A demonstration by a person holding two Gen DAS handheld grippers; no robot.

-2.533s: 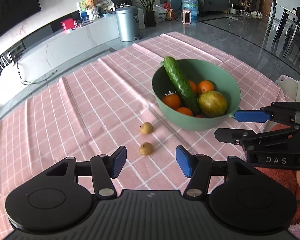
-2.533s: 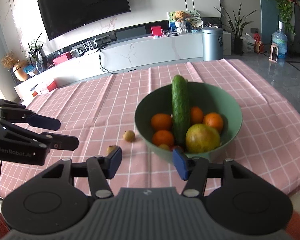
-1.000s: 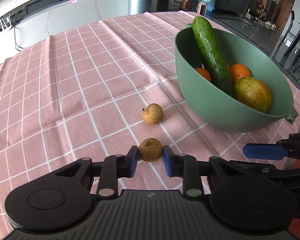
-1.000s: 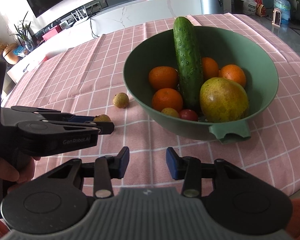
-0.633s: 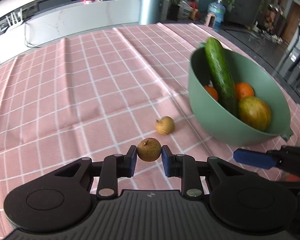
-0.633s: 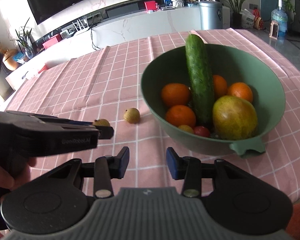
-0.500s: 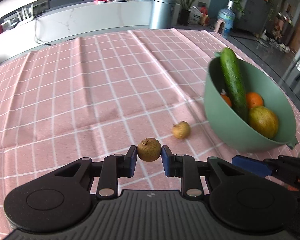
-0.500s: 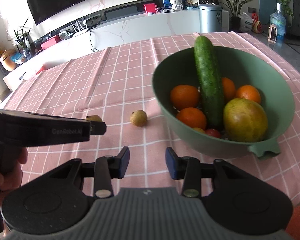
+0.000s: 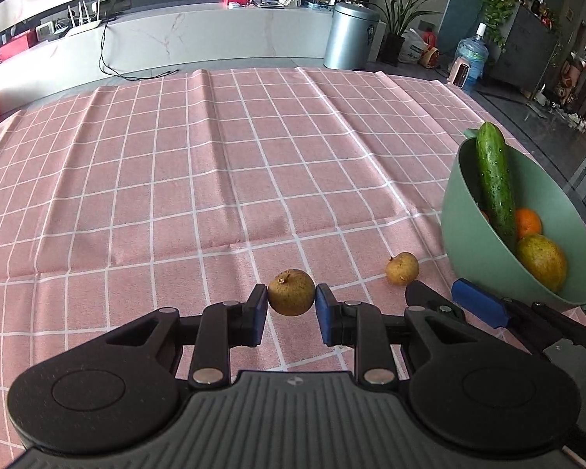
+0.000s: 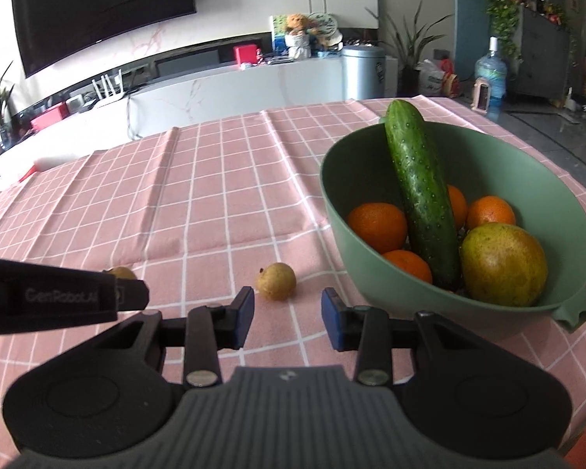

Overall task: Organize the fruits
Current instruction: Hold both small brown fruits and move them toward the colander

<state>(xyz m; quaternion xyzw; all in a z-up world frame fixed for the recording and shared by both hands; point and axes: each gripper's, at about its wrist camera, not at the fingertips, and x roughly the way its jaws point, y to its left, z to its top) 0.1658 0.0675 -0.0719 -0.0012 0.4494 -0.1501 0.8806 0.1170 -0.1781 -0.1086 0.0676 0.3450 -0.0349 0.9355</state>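
My left gripper [image 9: 292,310] is shut on a small brown longan [image 9: 292,292] and holds it above the pink checked cloth. In the right wrist view that longan [image 10: 122,272] peeks out behind the left gripper's fingers [image 10: 129,293]. A second longan [image 9: 402,268] lies on the cloth next to the green bowl [image 9: 484,250]; in the right wrist view this longan [image 10: 276,281] lies just beyond my open, empty right gripper [image 10: 286,318]. The bowl [image 10: 336,203] holds a cucumber [image 10: 422,195], several oranges [image 10: 377,222] and a pear [image 10: 503,263].
The pink checked tablecloth [image 9: 215,164] covers the table. Beyond its far edge are a white TV bench [image 9: 199,47], a metal bin [image 9: 351,37] and a water bottle [image 9: 470,58]. The right gripper's fingers [image 9: 476,306] show low right in the left wrist view.
My left gripper shut on the near longan, lifted it and swung left, away from the bowl. My right gripper drew closer to the second longan.
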